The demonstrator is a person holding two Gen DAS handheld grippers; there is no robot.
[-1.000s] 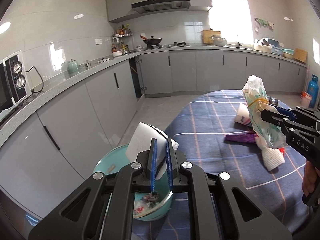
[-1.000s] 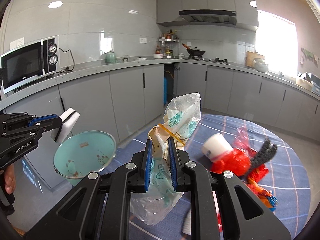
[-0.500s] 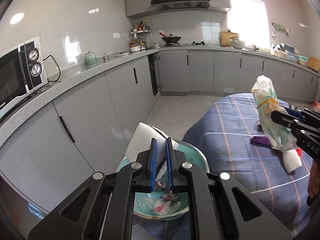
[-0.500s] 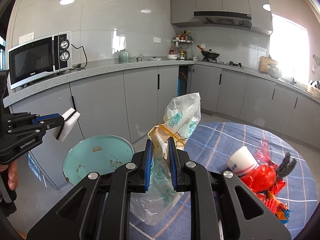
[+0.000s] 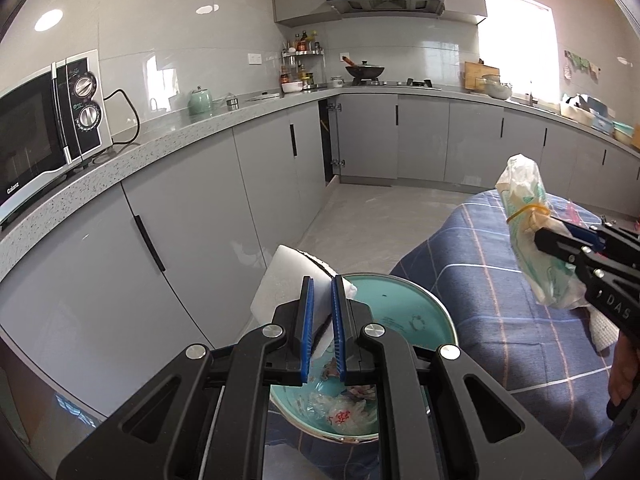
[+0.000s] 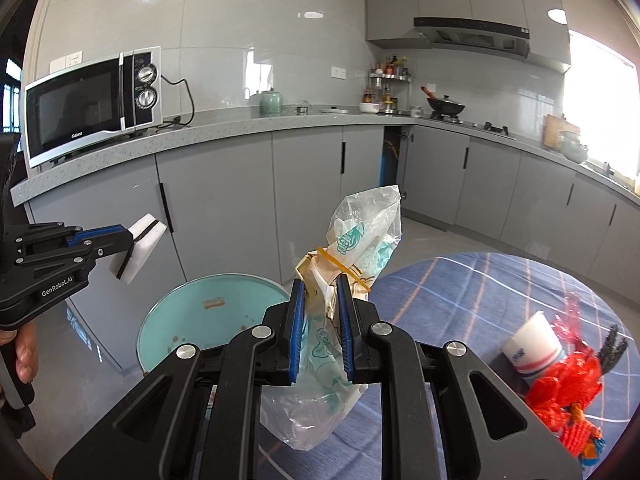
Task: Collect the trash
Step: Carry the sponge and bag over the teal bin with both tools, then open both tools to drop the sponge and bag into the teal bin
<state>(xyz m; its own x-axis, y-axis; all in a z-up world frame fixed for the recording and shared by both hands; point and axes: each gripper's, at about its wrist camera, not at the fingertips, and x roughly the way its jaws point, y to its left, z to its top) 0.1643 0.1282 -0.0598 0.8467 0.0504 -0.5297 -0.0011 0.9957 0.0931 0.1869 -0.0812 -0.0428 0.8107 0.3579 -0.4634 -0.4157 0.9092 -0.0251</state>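
My left gripper (image 5: 321,284) is shut on a white sponge (image 5: 280,280) with a dark layer, held above a round teal bin (image 5: 404,312) at the table edge. The bin holds crumpled wrappers (image 5: 340,408). My right gripper (image 6: 320,284) is shut on a clear plastic bag (image 6: 360,232) with green print and a rubber band, held above the table just right of the bin (image 6: 208,312). The left gripper (image 6: 128,236) with the sponge (image 6: 140,248) shows at the left of the right wrist view; the right gripper (image 5: 540,236) with the bag (image 5: 528,232) shows at the right of the left wrist view.
A round table with a blue checked cloth (image 6: 460,292) carries a paper cup (image 6: 532,348), red mesh trash (image 6: 568,384) and a dark brush (image 6: 612,348). Grey kitchen cabinets (image 5: 200,220) and a counter with a microwave (image 6: 92,100) run along the left and back.
Both grippers have swung left toward the cabinets, with the bin now closer beneath them. The sponge and the bag stay gripped.
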